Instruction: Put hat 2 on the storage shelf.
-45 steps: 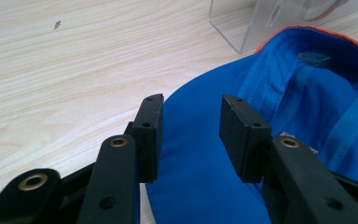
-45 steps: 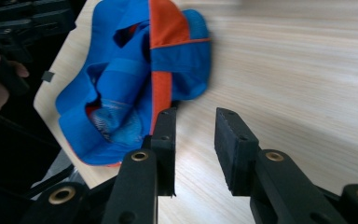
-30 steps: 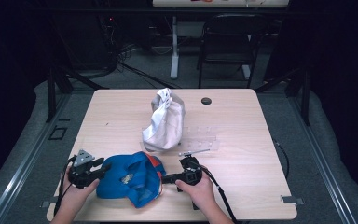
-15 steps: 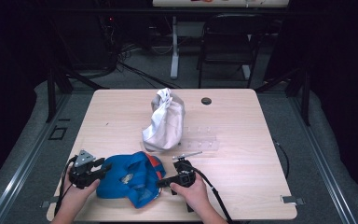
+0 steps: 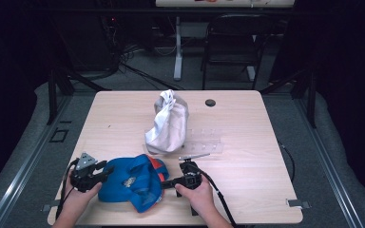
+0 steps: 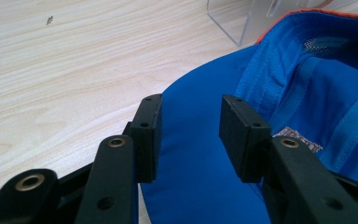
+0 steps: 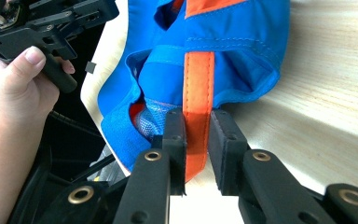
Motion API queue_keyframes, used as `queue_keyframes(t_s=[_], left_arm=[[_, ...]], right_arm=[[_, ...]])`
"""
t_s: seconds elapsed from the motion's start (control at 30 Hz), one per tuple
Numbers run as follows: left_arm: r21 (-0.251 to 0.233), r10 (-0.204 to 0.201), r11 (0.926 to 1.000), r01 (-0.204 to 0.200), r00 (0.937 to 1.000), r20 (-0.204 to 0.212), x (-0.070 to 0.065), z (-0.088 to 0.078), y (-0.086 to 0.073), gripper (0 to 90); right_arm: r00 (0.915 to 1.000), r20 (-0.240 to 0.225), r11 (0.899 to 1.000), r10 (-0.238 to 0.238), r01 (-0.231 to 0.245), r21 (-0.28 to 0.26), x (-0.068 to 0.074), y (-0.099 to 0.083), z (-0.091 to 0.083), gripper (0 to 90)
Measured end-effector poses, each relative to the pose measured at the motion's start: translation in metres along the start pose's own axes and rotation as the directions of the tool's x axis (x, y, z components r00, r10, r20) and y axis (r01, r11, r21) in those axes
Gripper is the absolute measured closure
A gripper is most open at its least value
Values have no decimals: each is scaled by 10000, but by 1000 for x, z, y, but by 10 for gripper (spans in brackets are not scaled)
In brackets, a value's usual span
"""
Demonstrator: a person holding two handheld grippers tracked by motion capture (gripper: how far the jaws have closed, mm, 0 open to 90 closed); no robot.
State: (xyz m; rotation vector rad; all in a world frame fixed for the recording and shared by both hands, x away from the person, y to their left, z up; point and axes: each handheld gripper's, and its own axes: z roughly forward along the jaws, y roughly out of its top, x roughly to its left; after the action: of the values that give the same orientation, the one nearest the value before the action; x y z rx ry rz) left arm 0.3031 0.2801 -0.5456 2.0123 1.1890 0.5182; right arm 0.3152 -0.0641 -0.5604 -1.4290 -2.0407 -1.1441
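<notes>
Item: blue cap (image 5: 130,183), lying upside down at the near edge of the desk (image 5: 247,156), between the two tongs. Shell bright blue, with orange trim at the rim and an orange strap (image 7: 198,88) crossing the back opening; mesh lining and a small printed label show inside the crown; fabric soft, creased, partly folded on itself. Step in hand, as judged: securing the cap at both sides, apparently to work the back strap or reshape the cap. Right tongs (image 7: 197,149): jaws have just been closing, now drawn in on the orange strap, which passes between the pads; the left pad touches it, the right seems just against it. Left tongs (image 6: 191,135): jaws about half open, astride the blue brim, pads not pressing on it; nothing held. Next move, as judged: calls for the left tongs to close on the brim to steady the cap, then a gentle pull on the strap, since thin webbing may slip from the pads. Nearby: grey-white cloth bag (image 5: 167,124), upright, mid-desk; clear plastic stand (image 5: 204,142), just beside the bag; small dark disc (image 5: 210,102), near the far edge.
</notes>
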Motion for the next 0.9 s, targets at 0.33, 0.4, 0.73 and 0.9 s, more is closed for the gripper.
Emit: queue_keyframes(t_s=[0.33, 0.4, 0.73, 0.9], left_arm=[[-94, -19, 10000, 19, 10000, 14, -1, 1, 0, 602], [-83, -13, 10000, 13, 10000, 12, -1, 1, 0, 603], [-100, -23, 9999, 23, 10000, 12, -1, 0, -1, 610], [-67, -26, 10000, 26, 10000, -12, -1, 2, -1, 606]], right_arm=[[9989, -159, 9990, 449, -448, 57, 1, 3, -25, 785], [9986, -186, 9987, 498, -496, 120, 0, 4, -32, 785], [9939, 358, 9945, 1046, -1045, -53, -16, 4, -106, 787], [9860, 699, 9878, 1516, -1485, -475, -25, 0, -132, 787]])
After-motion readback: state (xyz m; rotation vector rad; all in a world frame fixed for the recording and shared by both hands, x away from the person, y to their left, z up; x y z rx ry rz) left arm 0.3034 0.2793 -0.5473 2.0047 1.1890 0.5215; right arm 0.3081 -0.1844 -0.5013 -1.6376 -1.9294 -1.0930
